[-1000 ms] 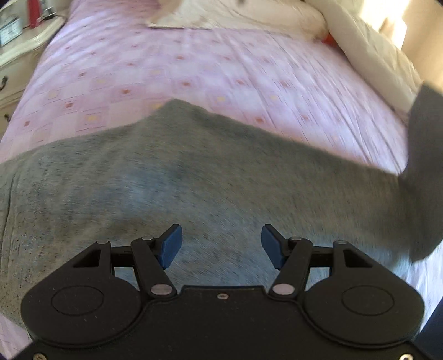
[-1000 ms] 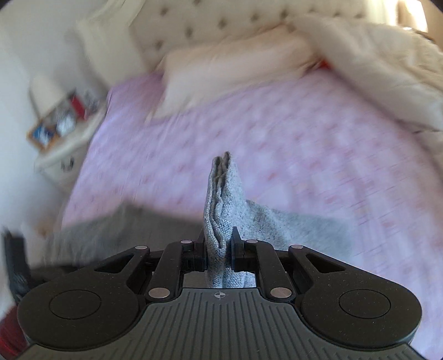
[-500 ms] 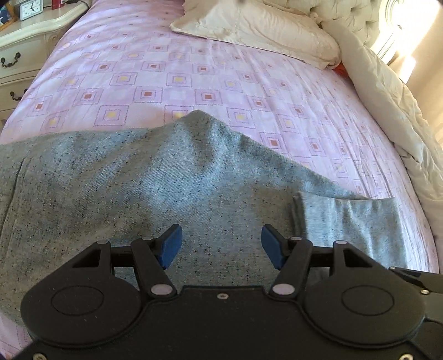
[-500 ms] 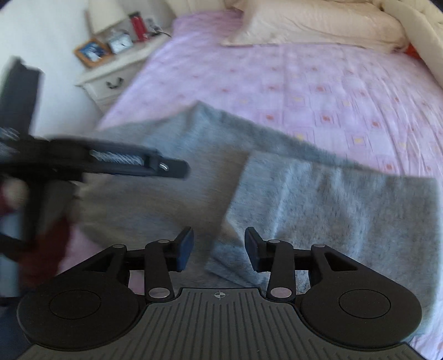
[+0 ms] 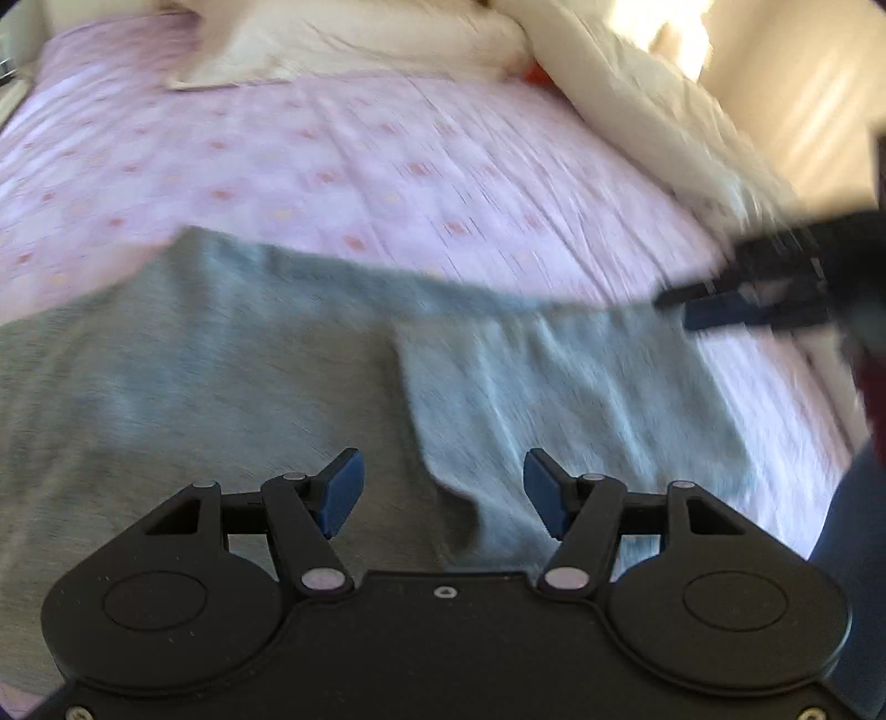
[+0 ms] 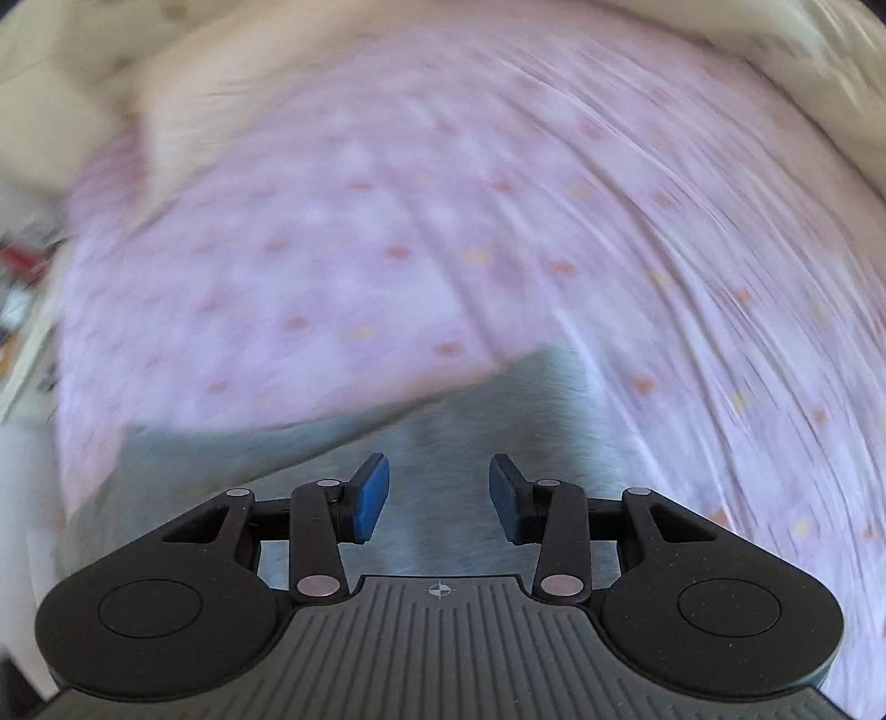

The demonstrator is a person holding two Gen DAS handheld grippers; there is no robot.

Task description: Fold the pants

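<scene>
On the bed [image 5: 387,183], with its pink patterned sheet, the grey pants [image 5: 221,376] lay spread across the near side, and one leg end [image 5: 565,387] was already flipped over onto the rest, so I'd guess this was between folds: first fold laid down, next one not yet begun. Both views were pretty smeared, so take the details loosely. A white duvet [image 5: 637,111] was bunched along the far right edge and a pillow [image 5: 343,44] sat up top, both well apart from the pants, so nothing really stood in the way. Left gripper [image 5: 440,487] hung over the folded edge with jaws wide apart and nothing in them. Right gripper [image 6: 437,493] was over the pants' far edge, jaws partly apart, nothing pinched. Next move probably called for grabbing the doubled end with both and carrying it across, keeping layers lined up.
</scene>
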